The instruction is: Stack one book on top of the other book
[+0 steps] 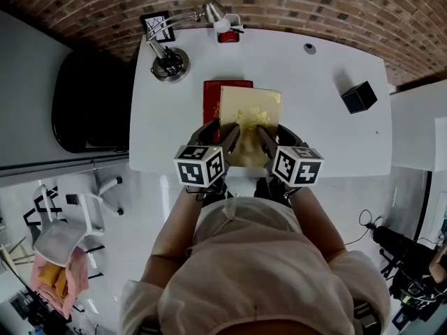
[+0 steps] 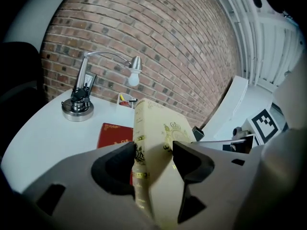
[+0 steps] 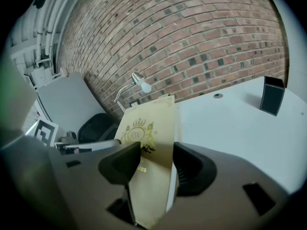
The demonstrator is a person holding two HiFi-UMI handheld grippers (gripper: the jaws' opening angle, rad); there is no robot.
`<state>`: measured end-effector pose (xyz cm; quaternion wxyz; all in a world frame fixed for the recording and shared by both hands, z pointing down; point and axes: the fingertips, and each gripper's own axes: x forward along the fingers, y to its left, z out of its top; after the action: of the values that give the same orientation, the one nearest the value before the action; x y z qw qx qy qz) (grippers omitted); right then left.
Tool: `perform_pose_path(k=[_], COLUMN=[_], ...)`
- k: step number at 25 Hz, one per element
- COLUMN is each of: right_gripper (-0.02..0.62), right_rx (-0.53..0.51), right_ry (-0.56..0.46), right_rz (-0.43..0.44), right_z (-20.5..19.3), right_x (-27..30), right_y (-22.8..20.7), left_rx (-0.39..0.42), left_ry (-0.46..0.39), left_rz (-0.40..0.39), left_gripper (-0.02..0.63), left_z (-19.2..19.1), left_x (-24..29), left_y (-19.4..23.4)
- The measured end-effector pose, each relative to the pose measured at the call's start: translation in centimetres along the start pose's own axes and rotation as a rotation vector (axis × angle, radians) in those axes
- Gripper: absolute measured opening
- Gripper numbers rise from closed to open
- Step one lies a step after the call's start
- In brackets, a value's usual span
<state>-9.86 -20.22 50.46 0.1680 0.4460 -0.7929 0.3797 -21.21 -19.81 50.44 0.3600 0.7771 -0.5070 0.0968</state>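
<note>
The person holds both arms out in front of the body, bent at the elbows. The left arm (image 1: 173, 230) and the right arm (image 1: 323, 225) come in toward each other, so the two grippers sit side by side, near each other but apart. Both point forward and a bit down. The left cube (image 1: 199, 165) and the right cube (image 1: 297, 166) face up at the camera. The left gripper (image 1: 228, 139) has its jaws pressed on a book (image 1: 248, 116), one jaw on each side of it. The right gripper (image 1: 266, 139) grips the same book in the same way, with its jaws standing wide.
</note>
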Motion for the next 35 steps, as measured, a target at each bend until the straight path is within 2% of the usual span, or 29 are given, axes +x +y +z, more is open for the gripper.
perform_pose_path(k=[7, 16, 22, 28, 33, 35], right_gripper=[0.227, 0.227, 0.227, 0.227, 0.227, 0.227], right_rx=[-0.018, -0.006, 0.018, 0.023, -0.019, -0.065], right_ry=[0.068, 0.14, 0.161, 0.173, 0.175, 0.17], right_rz=[0.012, -0.022, -0.038, -0.045, -0.049, -0.07], right_z=[-2.5, -4.8, -5.1, -5.5, -5.8, -5.3], right_x=[3.1, 6.0, 7.3, 8.0, 8.3, 8.2], right_y=[3.2, 3.4, 3.0, 2.6, 2.4, 2.7], left_rx=[-0.048, -0.119, -0.16, -0.164, -0.158, -0.152], left_ry=[0.023, 0.076, 0.101, 0.11, 0.114, 0.113], left_rz=[0.03, 0.036, 0.023, 0.016, 0.012, 0.008], left_gripper=[0.256, 0.256, 0.256, 0.256, 0.256, 0.256], left_z=[-1.7, -4.1, -4.6, -5.0, -5.2, -5.2], left_x=[-2.0, -1.2, -0.3, 0.2, 0.2, 0.2], left_y=[4.5, 7.7, 8.9, 9.3, 9.3, 9.3])
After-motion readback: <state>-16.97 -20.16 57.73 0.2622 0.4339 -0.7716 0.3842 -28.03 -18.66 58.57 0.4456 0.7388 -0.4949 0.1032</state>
